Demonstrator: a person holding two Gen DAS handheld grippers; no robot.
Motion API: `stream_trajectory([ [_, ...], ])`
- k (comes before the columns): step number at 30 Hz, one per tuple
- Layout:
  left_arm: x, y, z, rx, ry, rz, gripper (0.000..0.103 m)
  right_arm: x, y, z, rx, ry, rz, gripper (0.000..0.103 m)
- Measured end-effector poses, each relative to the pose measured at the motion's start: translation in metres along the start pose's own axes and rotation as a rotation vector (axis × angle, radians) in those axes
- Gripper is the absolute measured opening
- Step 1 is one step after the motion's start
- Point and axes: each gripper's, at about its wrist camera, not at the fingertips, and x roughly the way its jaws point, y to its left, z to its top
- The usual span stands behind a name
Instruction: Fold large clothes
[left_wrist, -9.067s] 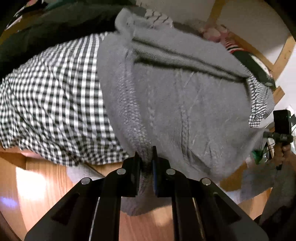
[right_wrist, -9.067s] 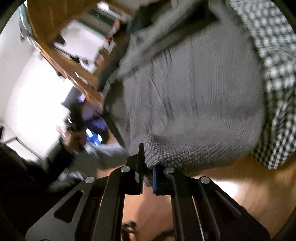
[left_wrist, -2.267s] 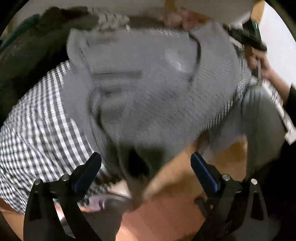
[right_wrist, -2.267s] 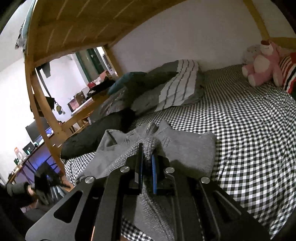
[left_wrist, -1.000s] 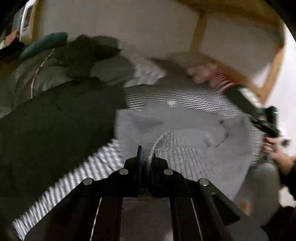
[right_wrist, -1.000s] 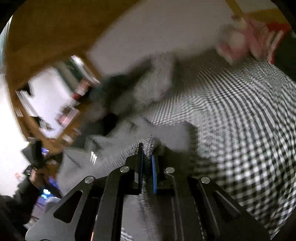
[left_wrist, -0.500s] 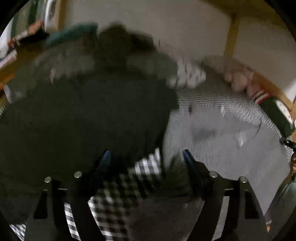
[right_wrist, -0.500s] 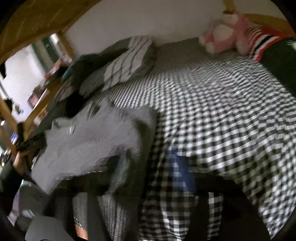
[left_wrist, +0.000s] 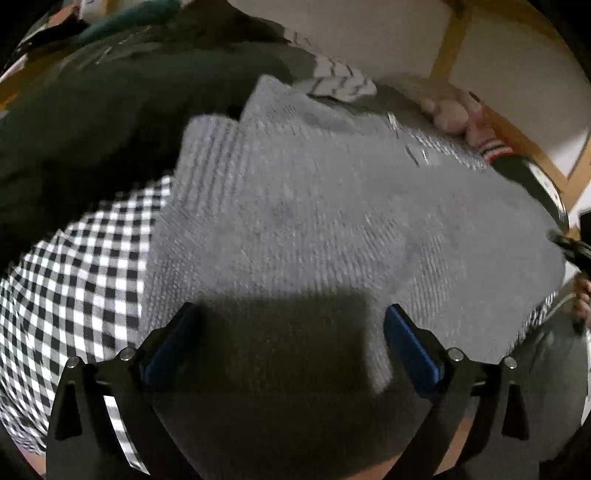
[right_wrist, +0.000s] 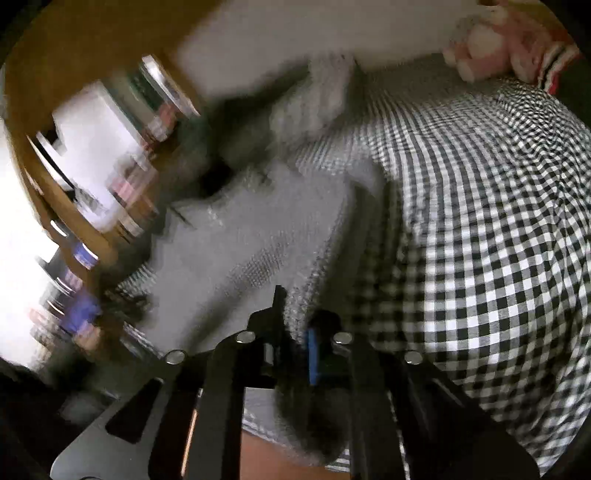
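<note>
A grey knit sweater (left_wrist: 314, 206) lies folded on the black-and-white checked bed cover (left_wrist: 81, 266). My left gripper (left_wrist: 288, 339) is open wide just above the sweater's near edge, holding nothing. In the right wrist view, the sweater (right_wrist: 258, 236) lies left of the checked cover (right_wrist: 480, 221). My right gripper (right_wrist: 295, 332) is nearly shut with the sweater's right edge between its fingers. That view is blurred by motion.
A dark blanket (left_wrist: 92, 122) lies left of the sweater, with a striped pillow (left_wrist: 336, 81) behind. A pink plush toy (right_wrist: 487, 51) sits at the bed's far end. The wooden bed frame (left_wrist: 447, 40) stands at the back. A wooden floor (right_wrist: 266, 458) shows below the bed's edge.
My left gripper has opened and let go of the sweater, which now lies flat. My right gripper opened briefly, swung down and closed on the sweater's right edge.
</note>
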Motion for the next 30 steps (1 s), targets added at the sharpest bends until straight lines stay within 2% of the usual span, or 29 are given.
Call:
stream_trajectory([
  [3, -0.007, 0.006, 0.006, -0.035, -0.020, 0.022, 0.098, -0.028, 0.001, -0.009, 0.029, -0.017, 0.080, 0.008],
  [5, -0.010, 0.014, 0.007, -0.083, -0.054, 0.030, 0.098, -0.023, 0.007, -0.020, -0.006, 0.064, 0.088, 0.008],
  [6, -0.009, 0.017, 0.005, -0.106, -0.055, 0.015, 0.098, -0.011, 0.013, -0.029, -0.043, 0.155, 0.045, 0.011],
  [7, -0.009, 0.016, 0.004, -0.101, -0.046, 0.013, 0.098, -0.002, 0.013, -0.033, -0.049, 0.192, -0.010, 0.021],
  [8, -0.008, 0.013, 0.003, -0.076, -0.041, 0.024, 0.098, 0.003, 0.011, -0.036, -0.039, 0.204, -0.046, 0.037],
  [9, -0.008, 0.012, 0.002, -0.052, -0.036, 0.036, 0.098, 0.010, 0.008, -0.038, -0.015, 0.197, -0.066, 0.074],
  [10, -0.009, 0.009, 0.003, -0.048, -0.031, 0.040, 0.098, 0.015, 0.005, -0.040, 0.004, 0.179, -0.065, 0.069],
  [11, -0.009, 0.010, 0.003, -0.056, -0.026, 0.042, 0.098, 0.021, 0.002, -0.040, 0.017, 0.163, -0.067, 0.051],
  [12, -0.006, 0.010, 0.003, -0.059, -0.023, 0.045, 0.098, 0.023, -0.002, -0.039, 0.031, 0.142, -0.114, 0.017],
  [13, -0.007, 0.011, 0.002, -0.055, -0.021, 0.052, 0.098, 0.019, -0.011, -0.037, 0.084, 0.097, -0.128, 0.011],
  [14, -0.009, 0.013, 0.000, -0.054, -0.023, 0.061, 0.098, 0.016, -0.015, -0.037, 0.118, 0.053, -0.131, 0.009],
  [15, -0.012, 0.015, 0.000, -0.056, -0.030, 0.074, 0.098, 0.006, -0.022, -0.036, 0.143, 0.005, -0.172, 0.009],
  [17, -0.014, 0.018, 0.001, -0.076, -0.036, 0.115, 0.098, -0.004, -0.028, -0.038, 0.171, -0.035, -0.239, 0.009],
  [18, -0.015, 0.022, 0.000, -0.091, -0.034, 0.124, 0.098, -0.004, -0.030, -0.038, 0.182, -0.031, -0.237, 0.010],
  [19, -0.015, 0.029, -0.001, -0.128, -0.023, 0.095, 0.098, -0.001, -0.030, -0.038, 0.179, -0.004, -0.226, 0.012],
  [20, -0.016, 0.032, -0.001, -0.154, -0.017, 0.072, 0.098, 0.004, -0.023, -0.037, 0.132, 0.039, -0.235, 0.016],
  [22, -0.031, 0.024, 0.000, -0.142, -0.063, 0.044, 0.098, 0.002, -0.003, -0.029, 0.039, 0.031, -0.338, 0.061],
  [23, -0.043, 0.014, 0.002, -0.111, -0.110, 0.068, 0.098, -0.010, 0.006, -0.024, 0.021, -0.044, -0.370, 0.065],
  [25, -0.070, -0.008, 0.004, -0.049, -0.233, 0.104, 0.098, -0.032, 0.024, -0.012, -0.021, -0.180, -0.422, 0.085],
  [26, -0.080, -0.022, 0.008, -0.015, -0.280, 0.107, 0.098, -0.038, 0.037, -0.006, -0.065, -0.224, -0.458, 0.087],
  [27, -0.083, -0.033, 0.012, 0.009, -0.302, 0.106, 0.098, -0.037, 0.047, -0.004, -0.103, -0.230, -0.469, 0.088],
  [28, -0.080, -0.052, 0.016, 0.047, -0.308, 0.094, 0.098, -0.031, 0.060, -0.004, -0.150, -0.203, -0.475, 0.089],
  [30, -0.056, -0.082, 0.022, 0.107, -0.253, 0.083, 0.098, 0.010, 0.085, -0.006, -0.262, -0.086, -0.533, 0.089],
])
